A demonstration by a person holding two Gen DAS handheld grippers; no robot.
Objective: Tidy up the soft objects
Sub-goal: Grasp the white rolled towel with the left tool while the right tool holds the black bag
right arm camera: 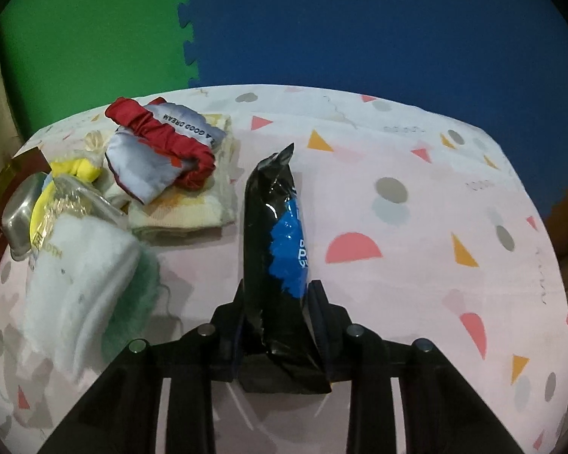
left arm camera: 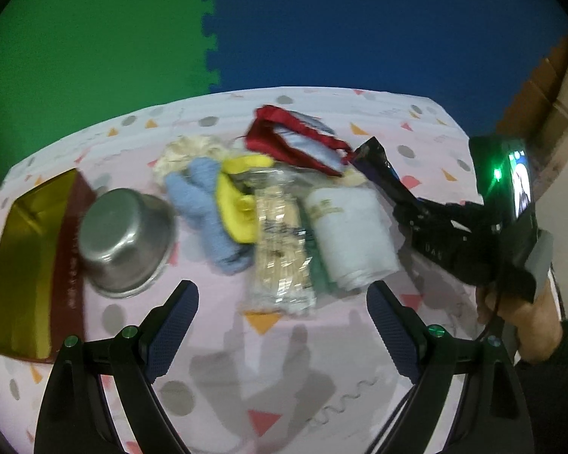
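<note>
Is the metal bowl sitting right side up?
No, the metal bowl lies upside down on the tablecloth, its flat base facing up.

The left wrist view is smeared by motion: the print on the white roll (left arm camera: 350, 234) cannot be read. The green cloth (left arm camera: 320, 278) is mostly hidden under that roll. The lettering on the black pouch (right arm camera: 274, 249) is cut short by its curve, and its lower end is covered between the right tongs (right arm camera: 278, 302).

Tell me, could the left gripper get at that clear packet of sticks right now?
Probably yes. The left gripper is open and holds nothing, and the clear packet lies just ahead of it on the tablecloth, with nothing between. The white roll lies close against it.
</note>
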